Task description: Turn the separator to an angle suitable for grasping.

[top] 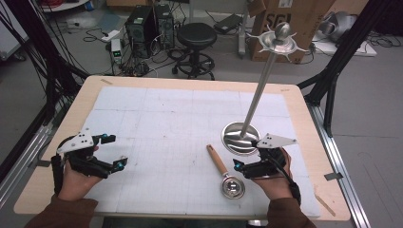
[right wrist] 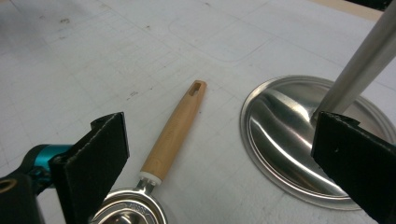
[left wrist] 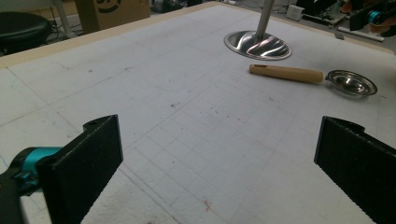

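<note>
Both my tongs spread, empty: left tongs (top: 112,151), right tongs (top: 247,155). On the surface (top: 161,123): one wooden-handled strainer (top: 225,172), one steel stand (top: 243,138) beside the right tongs.

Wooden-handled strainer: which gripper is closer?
Right. The right gripper hovers open just beside the strainer; the left gripper, also open, sits across the mat.

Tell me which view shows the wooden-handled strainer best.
The high view: the whole wooden-handled strainer lies in sight, handle to metal bowl, beside the stand's round base. The left gripper view shows it whole too, but farther off and at a low angle. The right gripper view shows the handle close up but cuts off the bowl.
</note>
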Available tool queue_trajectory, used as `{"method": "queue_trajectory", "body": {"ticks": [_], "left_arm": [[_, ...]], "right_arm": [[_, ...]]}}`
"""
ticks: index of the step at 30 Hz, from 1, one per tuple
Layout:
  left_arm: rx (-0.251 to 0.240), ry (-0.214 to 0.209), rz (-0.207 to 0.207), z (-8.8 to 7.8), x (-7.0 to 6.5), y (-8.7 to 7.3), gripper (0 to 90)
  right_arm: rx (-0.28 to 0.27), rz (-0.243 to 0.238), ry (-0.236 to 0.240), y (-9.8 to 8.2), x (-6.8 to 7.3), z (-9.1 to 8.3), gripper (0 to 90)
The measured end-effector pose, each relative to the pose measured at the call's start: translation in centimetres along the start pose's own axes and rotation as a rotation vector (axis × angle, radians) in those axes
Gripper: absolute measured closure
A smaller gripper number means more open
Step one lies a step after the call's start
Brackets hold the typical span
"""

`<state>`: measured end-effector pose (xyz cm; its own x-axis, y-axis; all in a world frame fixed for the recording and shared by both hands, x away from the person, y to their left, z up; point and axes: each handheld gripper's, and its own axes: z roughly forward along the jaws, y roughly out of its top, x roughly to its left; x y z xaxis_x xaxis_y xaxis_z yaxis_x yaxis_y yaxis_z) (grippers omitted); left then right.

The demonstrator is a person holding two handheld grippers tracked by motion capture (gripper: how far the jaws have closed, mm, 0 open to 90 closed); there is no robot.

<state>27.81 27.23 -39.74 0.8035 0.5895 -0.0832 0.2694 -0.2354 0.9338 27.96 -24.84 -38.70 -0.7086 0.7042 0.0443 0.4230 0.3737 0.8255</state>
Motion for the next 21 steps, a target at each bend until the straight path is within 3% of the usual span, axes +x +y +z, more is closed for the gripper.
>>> {"method": "queue_trajectory", "body": {"ticks": [10, 21], "left_arm": [[0.008, 0.000, 0.002, 0.2, -0.1, -0.1, 1.7], [0.012, 0.001, 0.003, 0.3, 0.0, -0.1, 1.6]], "right_arm": [[0.043, -0.025, 0.022, 0.0, 0.7, 1.4, 2.9], [0.131, -0.066, 0.055, -0.1, 2.1, 3.6, 3.1]]}}
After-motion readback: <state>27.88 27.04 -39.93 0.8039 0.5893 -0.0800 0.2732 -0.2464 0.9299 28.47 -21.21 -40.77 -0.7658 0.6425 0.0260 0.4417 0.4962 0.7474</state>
